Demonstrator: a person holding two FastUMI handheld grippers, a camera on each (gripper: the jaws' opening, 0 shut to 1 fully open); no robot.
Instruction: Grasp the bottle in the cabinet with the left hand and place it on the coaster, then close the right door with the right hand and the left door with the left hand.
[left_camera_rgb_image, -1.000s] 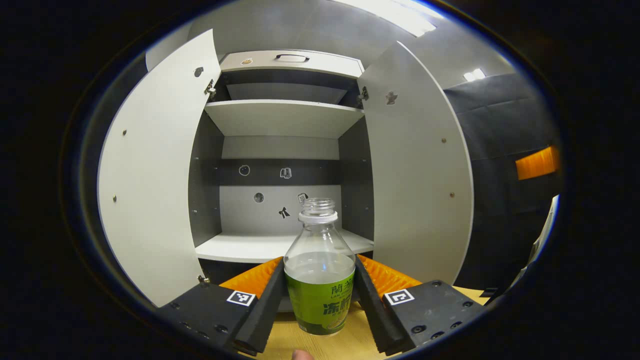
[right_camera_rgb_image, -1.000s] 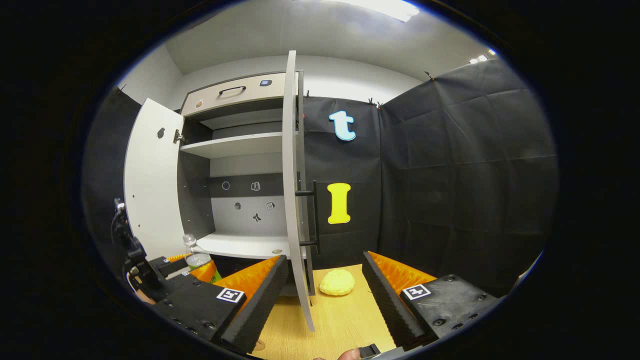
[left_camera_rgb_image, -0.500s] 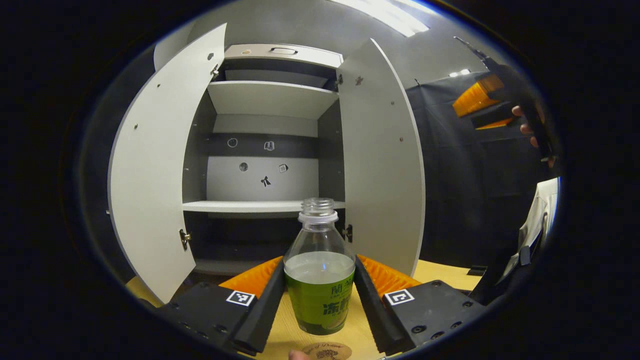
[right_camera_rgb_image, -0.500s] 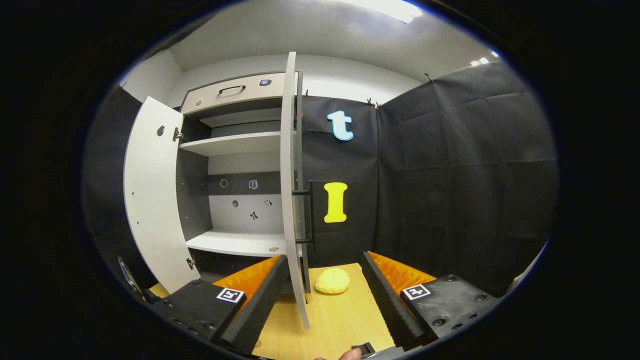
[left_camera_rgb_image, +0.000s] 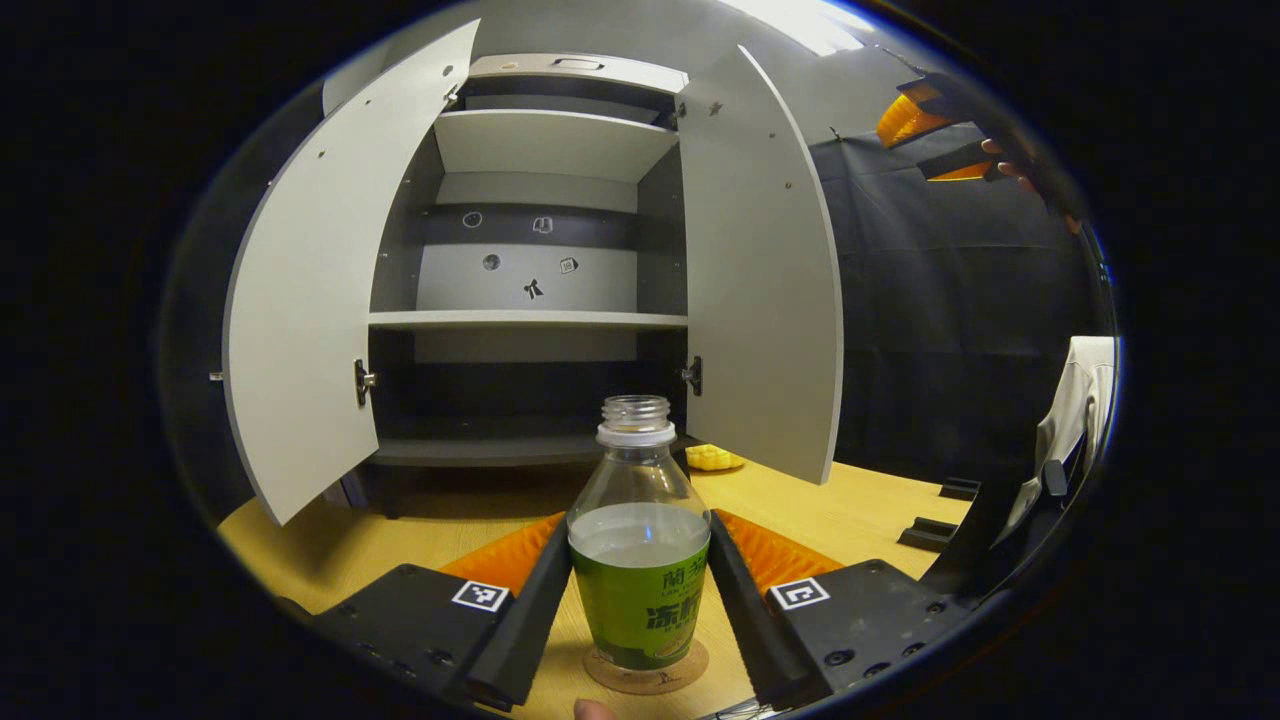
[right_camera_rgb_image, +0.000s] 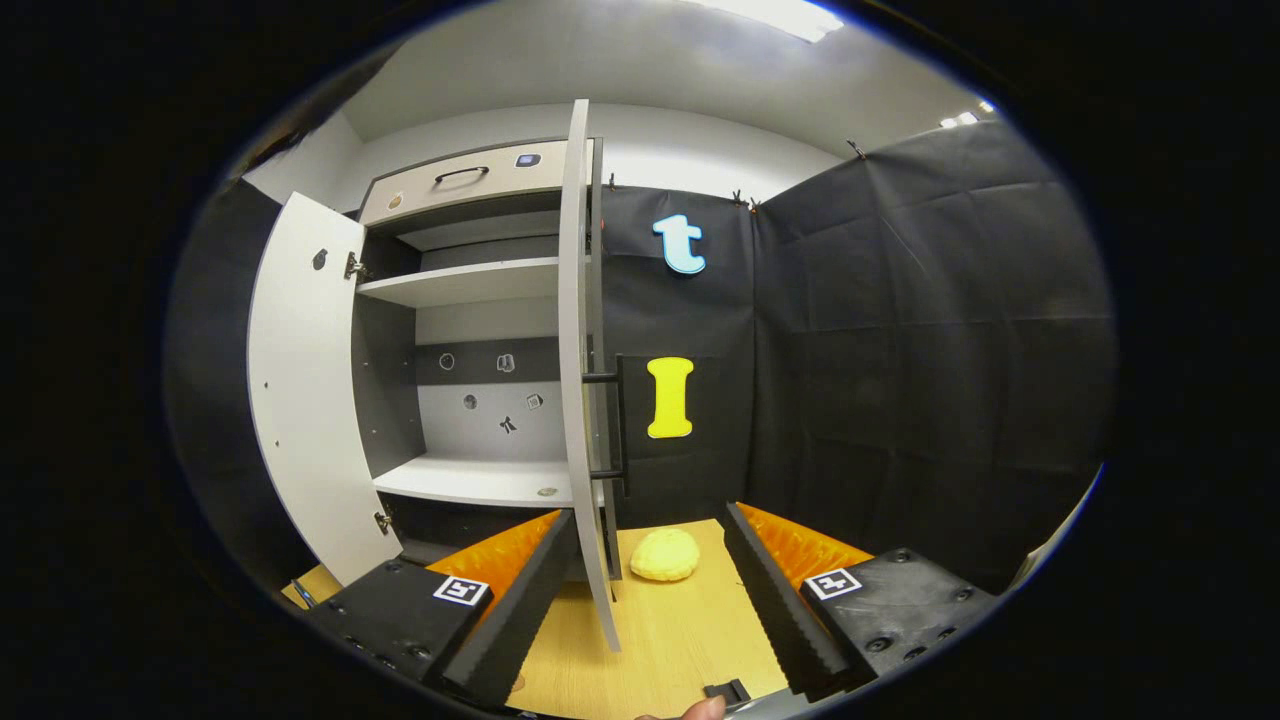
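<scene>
Upright on the round coaster (left_camera_rgb_image: 646, 677) stands the uncapped bottle (left_camera_rgb_image: 639, 560), clamped between both fingers of the left gripper (left_camera_rgb_image: 640, 600); its green label bears Chinese characters too small to read. Beyond it the cabinet (left_camera_rgb_image: 540, 250) has both doors swung wide. The right gripper (right_camera_rgb_image: 650, 590) is spread apart, empty, the right door (right_camera_rgb_image: 580, 400) edge-on between its fingers.

A wooden table (right_camera_rgb_image: 690, 630) with a pale yellow grain spreads across the foreground, and black cloth (right_camera_rgb_image: 900, 340) hangs in creased panels as the booth's wall behind and to the side of it. Above the cloth runs a plain white wall (right_camera_rgb_image: 700, 140) under a grey ceiling (right_camera_rgb_image: 600, 60), where bright ceiling lights (right_camera_rgb_image: 780, 12) glare at the upper edge
</scene>
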